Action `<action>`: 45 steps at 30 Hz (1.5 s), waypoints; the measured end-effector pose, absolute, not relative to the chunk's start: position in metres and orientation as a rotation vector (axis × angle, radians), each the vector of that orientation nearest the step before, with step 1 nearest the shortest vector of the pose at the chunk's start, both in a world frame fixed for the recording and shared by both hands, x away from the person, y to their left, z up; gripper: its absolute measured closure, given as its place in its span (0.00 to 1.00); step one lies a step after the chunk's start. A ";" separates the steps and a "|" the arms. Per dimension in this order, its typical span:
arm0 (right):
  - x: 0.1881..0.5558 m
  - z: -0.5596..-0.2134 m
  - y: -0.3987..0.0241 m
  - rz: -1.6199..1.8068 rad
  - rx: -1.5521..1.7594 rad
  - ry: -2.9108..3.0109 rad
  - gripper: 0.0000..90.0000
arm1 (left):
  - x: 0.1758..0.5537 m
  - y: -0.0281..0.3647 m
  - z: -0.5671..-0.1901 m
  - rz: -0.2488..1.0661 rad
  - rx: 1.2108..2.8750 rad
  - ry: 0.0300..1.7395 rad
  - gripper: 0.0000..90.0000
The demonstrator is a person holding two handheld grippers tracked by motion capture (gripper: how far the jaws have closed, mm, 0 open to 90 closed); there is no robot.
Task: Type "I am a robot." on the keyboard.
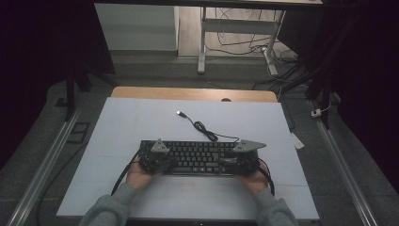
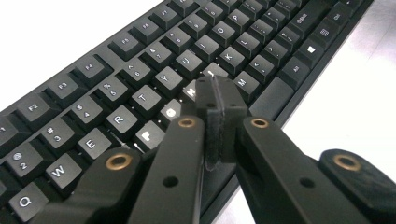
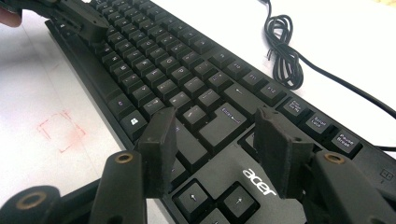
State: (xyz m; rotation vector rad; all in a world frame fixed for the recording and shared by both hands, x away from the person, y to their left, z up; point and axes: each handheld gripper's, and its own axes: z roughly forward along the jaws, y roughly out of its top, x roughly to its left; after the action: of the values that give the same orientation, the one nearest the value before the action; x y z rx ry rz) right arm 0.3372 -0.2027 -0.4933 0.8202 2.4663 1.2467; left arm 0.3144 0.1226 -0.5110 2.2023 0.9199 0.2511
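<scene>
A black Acer keyboard (image 1: 200,157) lies across the near middle of the white tabletop (image 1: 141,122), with both hands at its ends. My left gripper (image 2: 215,88) is shut, its pads pressed flat together with nothing between them, and its tip is low over the letter keys (image 2: 140,70) around H and B. In the high view the left gripper (image 1: 162,162) sits over the keyboard's left half. My right gripper (image 3: 215,123) stands open above the Enter and Shift keys, near the arrow keys (image 3: 194,196). In the high view the right gripper (image 1: 230,162) is over the keyboard's right end.
The keyboard's black cable (image 1: 202,127) coils behind it and ends in a loose USB plug (image 1: 179,113). A faint red square (image 3: 60,130) is drawn on the table in front of the keyboard. A wooden edge (image 1: 188,93) borders the far side; desk legs (image 1: 202,52) stand beyond.
</scene>
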 end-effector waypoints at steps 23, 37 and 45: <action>0.338 -0.494 -0.204 1.243 0.824 2.463 0.55 | 0.317 0.117 -0.521 0.248 2.240 0.929 0.99; 0.338 -0.493 -0.205 1.246 0.822 2.459 0.55 | 0.306 0.148 -0.497 0.287 2.111 0.953 0.87; 0.338 -0.492 -0.206 1.249 0.828 2.455 0.55 | 0.297 0.167 -0.494 0.281 2.079 1.012 0.53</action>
State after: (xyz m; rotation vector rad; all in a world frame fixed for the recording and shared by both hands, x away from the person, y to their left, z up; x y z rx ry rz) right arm 0.3380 -0.2060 -0.4922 0.8279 2.4546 1.2491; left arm 0.2974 0.1666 -0.4941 2.0793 1.0125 0.2811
